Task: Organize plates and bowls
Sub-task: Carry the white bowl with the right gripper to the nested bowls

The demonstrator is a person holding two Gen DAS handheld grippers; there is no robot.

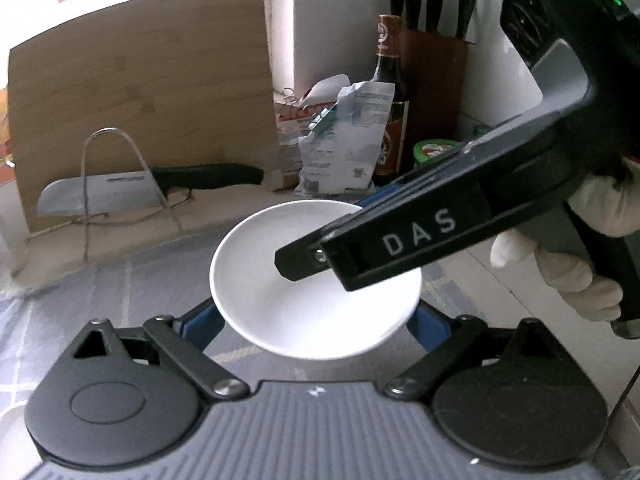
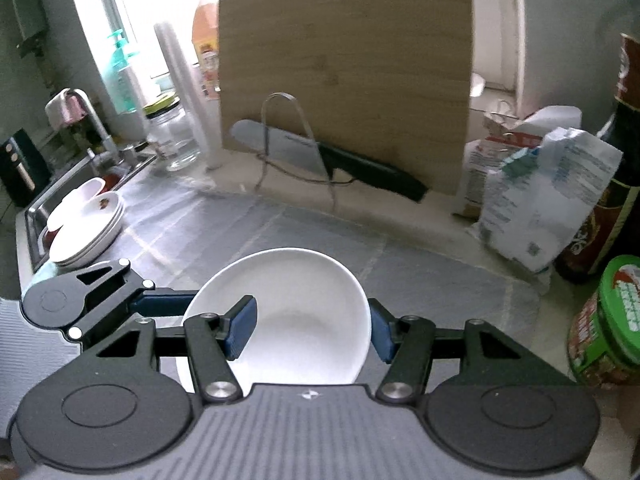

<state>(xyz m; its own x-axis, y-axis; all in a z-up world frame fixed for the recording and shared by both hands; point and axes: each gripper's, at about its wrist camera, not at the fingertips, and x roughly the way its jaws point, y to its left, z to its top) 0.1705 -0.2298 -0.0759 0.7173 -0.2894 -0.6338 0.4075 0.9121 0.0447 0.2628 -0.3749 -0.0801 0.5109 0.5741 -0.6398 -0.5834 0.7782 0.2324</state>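
Observation:
A white bowl point(image 1: 280, 300) hangs above the grey counter mat point(image 1: 120, 280). My left gripper point(image 1: 312, 326) is shut on it, its blue fingers point(image 1: 200, 324) pressing on the bowl's opposite sides. My right gripper point(image 1: 336, 230) comes in from the right, held by a gloved hand point(image 1: 560, 280). It straddles the rim, with one finger inside the bowl and the other beyond the far edge. In the right wrist view the bowl point(image 2: 296, 280) sits in the right gripper point(image 2: 310, 330), whose jaws stand wide apart. The left pad is over the bowl's inside and the right pad is beside its outer wall.
A stack of white plates point(image 2: 86, 232) lies by the sink at far left. A wooden cutting board point(image 1: 140, 80) leans on the wall behind a cleaver point(image 1: 96, 196) in a wire rack. Paper bags point(image 1: 344, 140), a dark bottle point(image 1: 390, 80), a knife block point(image 1: 434, 80) and a green-lidded jar point(image 2: 612, 320) crowd the right.

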